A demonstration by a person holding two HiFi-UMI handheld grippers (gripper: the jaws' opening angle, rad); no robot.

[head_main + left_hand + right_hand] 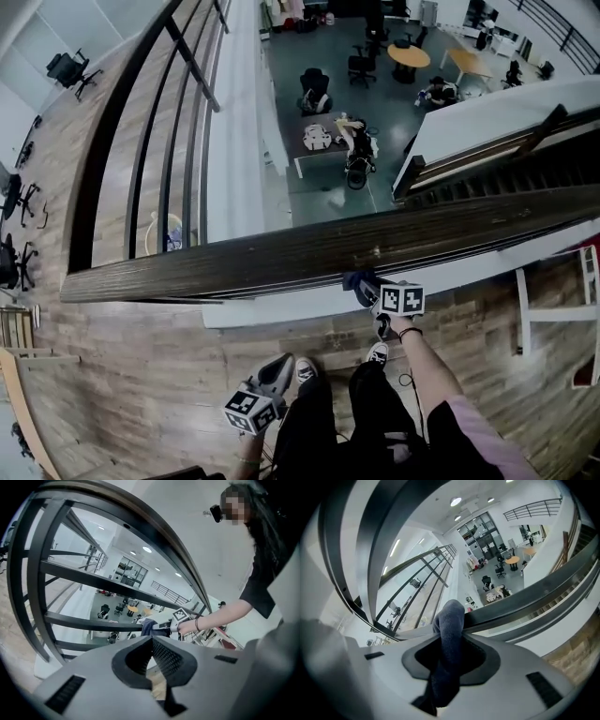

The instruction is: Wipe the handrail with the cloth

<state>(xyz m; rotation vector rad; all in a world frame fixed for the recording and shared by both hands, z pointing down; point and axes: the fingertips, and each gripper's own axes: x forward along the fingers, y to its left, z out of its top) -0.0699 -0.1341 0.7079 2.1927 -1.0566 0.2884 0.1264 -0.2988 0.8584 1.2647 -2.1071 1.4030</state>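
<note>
Plainly, the right tongs [450, 644] were clamped on the cloth [451, 618], a dark blue wad that rose between the jaws in the middle of the right gripper view and bulged out past their tips. In the head view it sat just right of centre, at the near edge of the handrail [234, 267] and seemingly touching it. The left tongs [152, 640] were pressed together with nothing between them, low at the bottom centre of the head view and well apart from the rail. The cloth looked soft, light and limp, so it would likely fold and drag rather than slide stiffly. A hold deep in its bunched middle seemed right, leaving a loose pad forward to meet the rail. The handrail, a broad dark plank crossing the frame from lower left to upper right, looked rigid and fixed, with a grained top that might snag the fabric. Beyond it, dark railing bars [169, 169] and an open hall [314, 66] far below filled the upper frame.
</note>
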